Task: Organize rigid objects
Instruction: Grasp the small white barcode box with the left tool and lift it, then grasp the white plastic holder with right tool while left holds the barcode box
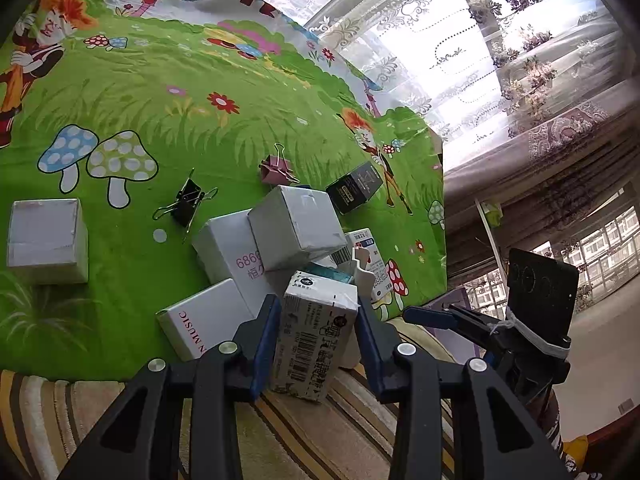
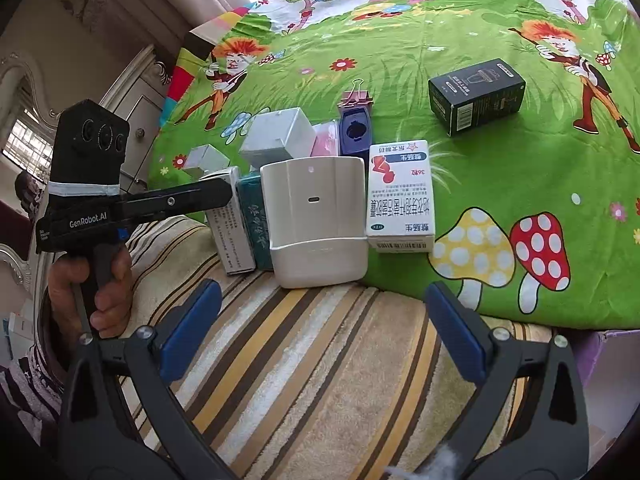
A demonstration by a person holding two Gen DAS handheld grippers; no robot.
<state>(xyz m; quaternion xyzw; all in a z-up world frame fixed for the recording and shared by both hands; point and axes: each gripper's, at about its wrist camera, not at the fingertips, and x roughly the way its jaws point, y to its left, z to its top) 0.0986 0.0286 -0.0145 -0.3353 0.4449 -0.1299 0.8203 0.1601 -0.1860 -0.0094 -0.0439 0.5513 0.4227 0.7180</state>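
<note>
The left hand-held gripper (image 1: 318,344) has its 2 blue pads on either side of a white medicine box (image 1: 314,344) printed with a barcode and dark characters; the pads appear to press its long sides, so it is gripping that box. The box stands at the near edge of the green cartoon cloth (image 1: 160,92), where the cloth meets a striped towel (image 1: 320,432).

Behind the box sits a crowded cluster: a white box with "MUSIC" lettering (image 1: 204,320), a white box with pink digits (image 1: 236,256), a plain white cube (image 1: 296,226) tilted on top of them, and a blue-and-white medicine box (image 1: 374,264). A black carton (image 1: 354,192) lies further back, a pink binder clip (image 1: 276,168) and a black binder clip (image 1: 186,204) lie on the cloth to the left of it, and another white cube (image 1: 46,240) stands well apart at the far left.

The right hand-held gripper (image 2: 322,334) hangs over the striped towel with its jaws wide open and nothing between them. Just ahead of it stands a cream plastic holder (image 2: 316,220), with the blue-and-white medicine box touching its right side and a teal box (image 2: 252,216) on its left. In this view a person's hand (image 2: 86,292) grips the handle of the left gripper.
</note>
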